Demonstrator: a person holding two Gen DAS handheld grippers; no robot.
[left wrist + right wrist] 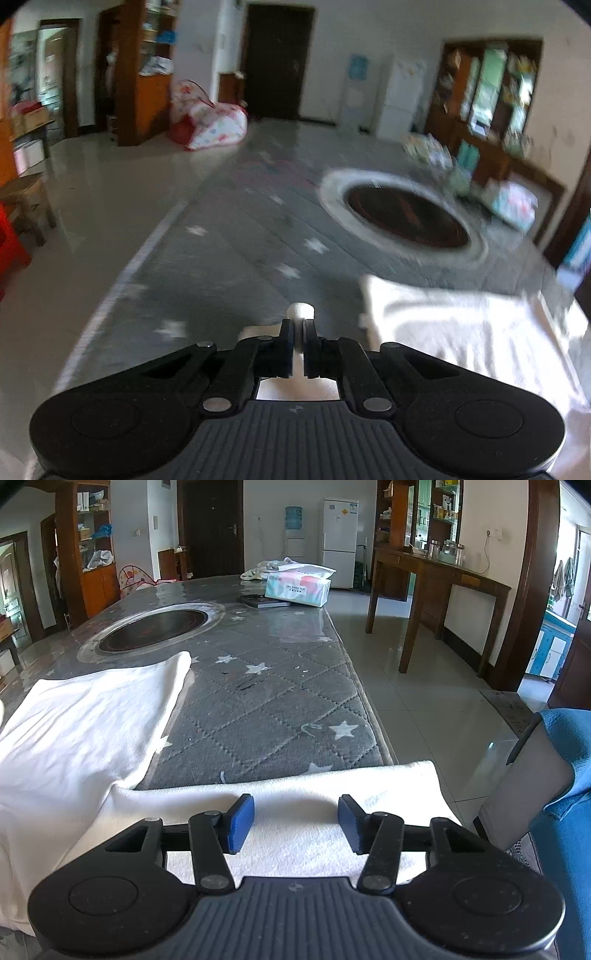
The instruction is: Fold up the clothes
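A fold is under way: the left hand-held gripper (299,345) pinches what looks, through blur, like an edge of the white garment (92,716) on the desk (280,701); the right hand-held gripper (295,821) hangs spread above a near strip. Next, it must close there.

Left tool (299,332): black linkage arms, silver pivot pins, two round black hubs, ribbed dark grey body with a small centre mark. Fingers (286,349) look dark, near black. Right tool (296,821): same black frame, same ribbed grey body, silver pins; blue ridged pads (240,823) on both fingers.
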